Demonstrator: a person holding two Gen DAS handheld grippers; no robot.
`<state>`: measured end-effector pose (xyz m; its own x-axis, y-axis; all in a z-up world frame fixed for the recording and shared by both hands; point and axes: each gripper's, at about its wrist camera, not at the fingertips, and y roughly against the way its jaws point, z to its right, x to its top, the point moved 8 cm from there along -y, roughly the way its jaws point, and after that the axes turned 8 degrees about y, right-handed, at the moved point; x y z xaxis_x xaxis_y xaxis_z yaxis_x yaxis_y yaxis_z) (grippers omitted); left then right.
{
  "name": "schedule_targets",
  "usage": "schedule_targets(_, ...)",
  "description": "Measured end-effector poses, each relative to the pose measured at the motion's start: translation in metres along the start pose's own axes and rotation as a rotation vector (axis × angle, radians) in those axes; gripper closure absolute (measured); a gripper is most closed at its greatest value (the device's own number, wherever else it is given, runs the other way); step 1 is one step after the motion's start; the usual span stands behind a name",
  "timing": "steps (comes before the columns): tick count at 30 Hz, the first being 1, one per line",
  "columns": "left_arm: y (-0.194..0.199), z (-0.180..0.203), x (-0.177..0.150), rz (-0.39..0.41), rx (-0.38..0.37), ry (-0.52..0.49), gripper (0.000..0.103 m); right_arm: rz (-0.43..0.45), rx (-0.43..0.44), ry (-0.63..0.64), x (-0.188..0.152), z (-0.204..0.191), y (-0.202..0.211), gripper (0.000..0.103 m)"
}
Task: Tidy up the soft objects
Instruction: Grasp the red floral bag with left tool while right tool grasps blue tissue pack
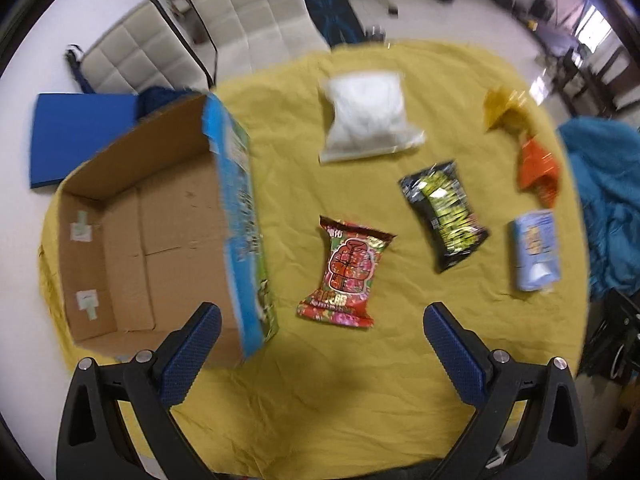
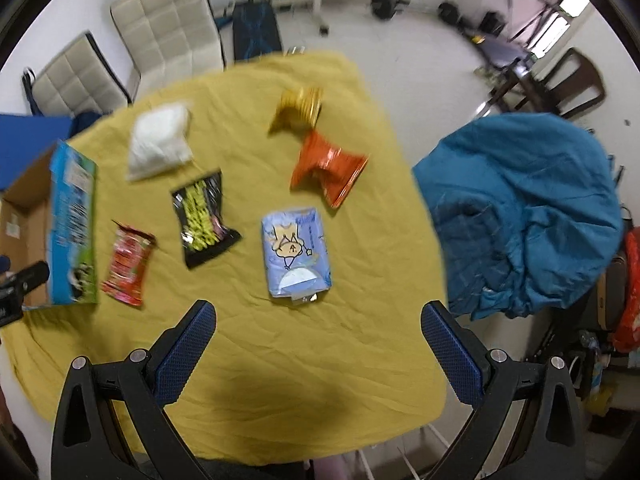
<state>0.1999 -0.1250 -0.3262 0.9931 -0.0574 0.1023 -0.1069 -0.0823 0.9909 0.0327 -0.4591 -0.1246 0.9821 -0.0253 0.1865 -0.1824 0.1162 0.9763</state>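
Note:
Several soft packs lie on a yellow cloth (image 1: 320, 380): a red snack pack (image 1: 346, 272), a black and yellow pack (image 1: 444, 216), a white bag (image 1: 368, 118), a light blue tissue pack (image 2: 296, 252), an orange pouch (image 2: 326, 168) and a gold pouch (image 2: 298, 110). An open cardboard box (image 1: 160, 232) stands at the left, empty inside. My left gripper (image 1: 320, 344) is open and empty, above the cloth just near the red pack. My right gripper (image 2: 318, 340) is open and empty, just near the tissue pack.
A teal blanket (image 2: 528, 208) is heaped off the table's right edge. Two cream chairs (image 2: 168, 28) stand behind the table. A blue mat (image 1: 80, 136) lies behind the box. Gym gear lies on the far floor.

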Motion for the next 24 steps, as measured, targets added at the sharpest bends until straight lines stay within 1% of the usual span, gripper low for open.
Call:
schedule_targets(3, -0.042, 0.012, 0.007, -0.072, 0.029, -0.051, 0.000, -0.075, 0.009, 0.025, 0.006, 0.003, -0.061, 0.000)
schedule_targets(5, -0.061, 0.018, 0.009, -0.103, 0.041, -0.084, 0.000, -0.109, 0.008, 0.032, 0.009, 0.005, -0.087, 0.000)
schedule_targets(7, -0.081, 0.023, 0.012, -0.132, 0.070, -0.121, 0.000, -0.141, 0.023, 0.040, 0.011, 0.004, -0.113, 0.000)
schedule_targets(11, -0.116, 0.025, 0.010, -0.210, 0.110, -0.148, 0.000, -0.191, 0.045, 0.052, 0.015, 0.002, -0.146, 0.000)
schedule_targets(13, -0.135, 0.023, 0.005, -0.266, 0.143, -0.155, 0.000, -0.212, 0.067, 0.052, 0.015, 0.001, -0.159, 0.000)
schedule_targets(14, -0.142, 0.022, 0.003, -0.288, 0.150, -0.165, 0.000, -0.221, 0.078, 0.053, 0.016, -0.001, -0.164, 0.000)
schedule_targets(15, -0.150, 0.023, -0.001, -0.321, 0.138, -0.171, 0.000, -0.227, 0.088, 0.053, 0.017, -0.003, -0.171, 0.000)
schedule_targets(17, -0.159, 0.021, -0.005, -0.352, 0.135, -0.163, 0.001, -0.240, 0.095, 0.053, 0.019, -0.006, -0.180, 0.000)
schedule_targets(19, -0.165, 0.021, -0.011, -0.376, 0.101, -0.148, 0.014, -0.260, 0.107, 0.051, 0.021, -0.009, -0.191, 0.000)
schedule_targets(20, -0.166, 0.020, -0.013, -0.388, 0.077, -0.124, 0.018, -0.270, 0.117, 0.047, 0.021, -0.010, -0.196, 0.000)
schedule_targets(21, -0.164, 0.018, -0.015, -0.394, 0.039, -0.076, 0.027, -0.278, 0.125, 0.045, 0.021, -0.013, -0.200, 0.000)
schedule_targets(22, -0.167, 0.019, -0.014, -0.397, 0.011, -0.045, 0.039, -0.283, 0.131, 0.046, 0.022, -0.014, -0.204, 0.000)
schedule_targets(23, -0.163, 0.016, -0.015, -0.397, -0.006, -0.008, 0.041, -0.288, 0.138, 0.044, 0.023, -0.016, -0.206, 0.001)
schedule_targets(24, -0.160, 0.013, -0.016, -0.382, -0.012, 0.022, 0.047, -0.290, 0.144, 0.042, 0.023, -0.018, -0.209, 0.002)
